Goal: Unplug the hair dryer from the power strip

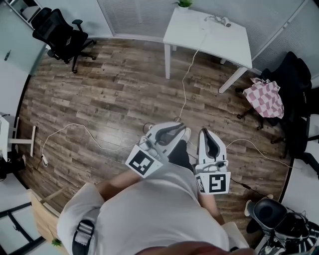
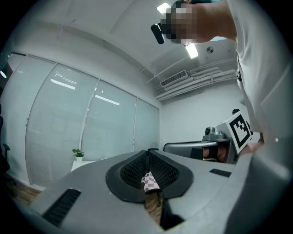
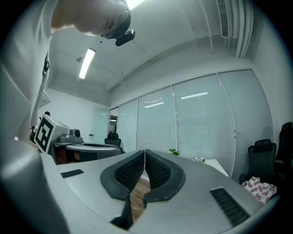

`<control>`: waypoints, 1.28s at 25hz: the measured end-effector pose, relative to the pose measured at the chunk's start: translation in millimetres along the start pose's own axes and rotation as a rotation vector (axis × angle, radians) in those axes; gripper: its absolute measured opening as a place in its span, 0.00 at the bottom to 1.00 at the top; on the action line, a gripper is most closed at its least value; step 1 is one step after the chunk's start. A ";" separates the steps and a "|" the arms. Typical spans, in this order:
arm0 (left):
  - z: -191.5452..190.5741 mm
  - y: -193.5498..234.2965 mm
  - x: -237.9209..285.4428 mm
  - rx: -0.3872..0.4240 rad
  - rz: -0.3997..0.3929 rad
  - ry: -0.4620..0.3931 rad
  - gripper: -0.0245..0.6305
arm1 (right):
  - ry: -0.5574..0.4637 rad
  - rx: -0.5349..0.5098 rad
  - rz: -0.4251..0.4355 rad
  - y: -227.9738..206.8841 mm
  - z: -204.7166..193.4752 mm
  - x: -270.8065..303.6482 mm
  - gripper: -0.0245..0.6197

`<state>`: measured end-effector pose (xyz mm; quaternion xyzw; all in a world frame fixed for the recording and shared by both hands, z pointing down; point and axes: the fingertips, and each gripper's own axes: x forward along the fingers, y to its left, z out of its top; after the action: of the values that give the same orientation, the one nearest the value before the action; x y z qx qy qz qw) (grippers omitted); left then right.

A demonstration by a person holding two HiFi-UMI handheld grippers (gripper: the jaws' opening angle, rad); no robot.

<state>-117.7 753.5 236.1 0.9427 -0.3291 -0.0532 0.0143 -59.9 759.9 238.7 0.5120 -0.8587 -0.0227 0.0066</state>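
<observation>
Hair dryer, apparently the small white object [image 1: 222,21] at the far edge of the white desk [image 1: 199,42]; its thin white cord [image 1: 185,84] trails to the wooden floor [image 1: 99,89]. The grey left gripper [image 1: 175,130] and grey right gripper [image 1: 206,135] both have their fingers closed on nothing. Follow the cord and pinch the plug body, not the cord.

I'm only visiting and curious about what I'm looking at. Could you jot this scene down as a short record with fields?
Left gripper: jaws together, empty
Right gripper: jaws together, empty
White table: small plant at its far edge, cable trailing to the floor
Black chair at right: checkered cloth draped on it
</observation>
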 end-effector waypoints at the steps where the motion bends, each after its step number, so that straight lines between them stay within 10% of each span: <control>1: -0.9 4.4 7.6 0.002 0.000 0.006 0.12 | -0.003 -0.002 0.002 -7.1 0.5 6.1 0.09; 32: -9.7 136.8 314.5 0.035 0.126 0.020 0.12 | -0.009 -0.028 0.127 -286.6 -2.2 193.7 0.09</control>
<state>43.3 450.7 225.5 0.9207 -0.3886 -0.0371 0.0043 99.9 453.4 225.5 0.4562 -0.8891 -0.0367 0.0111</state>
